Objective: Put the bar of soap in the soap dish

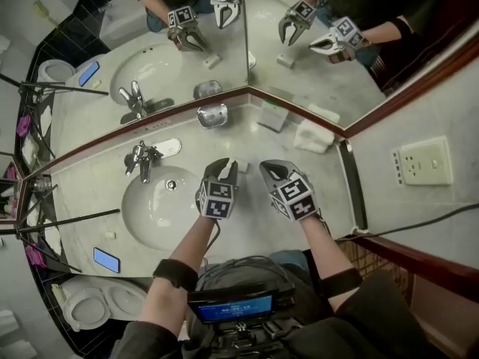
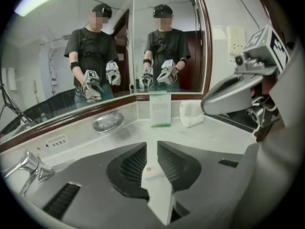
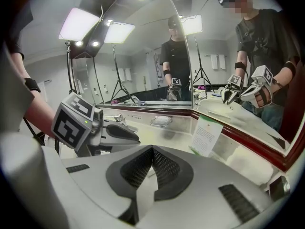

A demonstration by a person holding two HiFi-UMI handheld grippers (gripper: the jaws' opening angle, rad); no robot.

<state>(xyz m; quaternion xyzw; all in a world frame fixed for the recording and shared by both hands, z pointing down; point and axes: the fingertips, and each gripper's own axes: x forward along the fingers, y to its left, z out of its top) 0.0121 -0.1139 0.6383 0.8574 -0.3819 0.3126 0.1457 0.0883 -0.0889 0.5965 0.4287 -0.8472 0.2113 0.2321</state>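
You wear a dark grey short-sleeved shirt and a black band on each forearm. Your left gripper and right gripper are grey, with black ribbed pads inside, and each one carries a cube with black and white square markers. On your chest is a black device with a blue screen and cables above it.

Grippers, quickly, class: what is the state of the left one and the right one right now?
Left gripper: closed on the bar of soap.
Right gripper: closed, nothing between its jaws.
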